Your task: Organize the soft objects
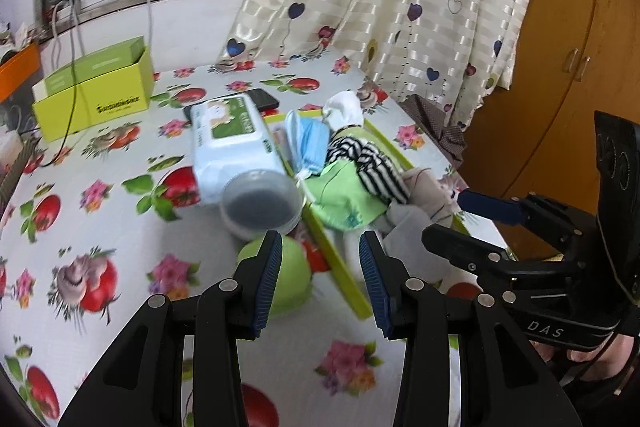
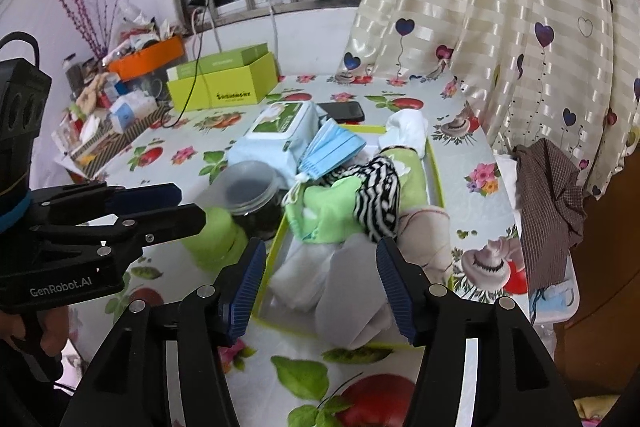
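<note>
Brown checked cloth [image 2: 548,211] hangs whole in right view — left crops it.

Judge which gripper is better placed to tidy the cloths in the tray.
Right. The right gripper hangs open over the white cloth in the tray; the left gripper straddles the tray's edge beside it.

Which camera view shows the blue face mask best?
The right wrist view: the blue face mask lies open to view on the pile in the tray, pleats and ear loop clear. The left wrist view shows it smaller, edge-on.
</note>
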Demonstrator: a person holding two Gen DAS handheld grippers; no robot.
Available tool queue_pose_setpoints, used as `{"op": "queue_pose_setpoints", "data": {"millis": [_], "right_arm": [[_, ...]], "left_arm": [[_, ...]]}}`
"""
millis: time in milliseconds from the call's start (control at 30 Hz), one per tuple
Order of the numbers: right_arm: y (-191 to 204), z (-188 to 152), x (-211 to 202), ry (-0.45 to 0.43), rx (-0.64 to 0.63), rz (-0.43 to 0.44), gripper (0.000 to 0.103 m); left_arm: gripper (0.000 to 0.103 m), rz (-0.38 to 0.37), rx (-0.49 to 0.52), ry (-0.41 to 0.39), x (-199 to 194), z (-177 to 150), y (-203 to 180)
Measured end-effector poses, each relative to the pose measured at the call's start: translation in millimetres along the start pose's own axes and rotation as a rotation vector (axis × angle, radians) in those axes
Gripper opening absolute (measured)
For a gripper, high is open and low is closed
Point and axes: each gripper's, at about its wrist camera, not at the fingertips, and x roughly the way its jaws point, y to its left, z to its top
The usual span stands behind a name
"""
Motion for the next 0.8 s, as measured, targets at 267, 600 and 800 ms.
{"op": "queue_pose_setpoints", "data": {"millis": [267, 600, 800], "right_arm": [[18.7, -9.2, -5.0, 0.014, -0.03, 0.002, 0.059], [32.9, -18.3, -6.2, 0.033, -0.067, 0.014, 0.06], [33.9, -20.7, -5.7, 0.037, -0.067, 0.013, 0.06]], "left_arm": [[0.042, 0.052, -0.015, -0.011, -14.4, -17.7, 6.9], [0.042, 0.076, -0.049, -0.001, -14.5, -31.1, 13.7], [0.042, 0.095, -0.046, -0.008, -15.3, -34.6, 11.6]]}}
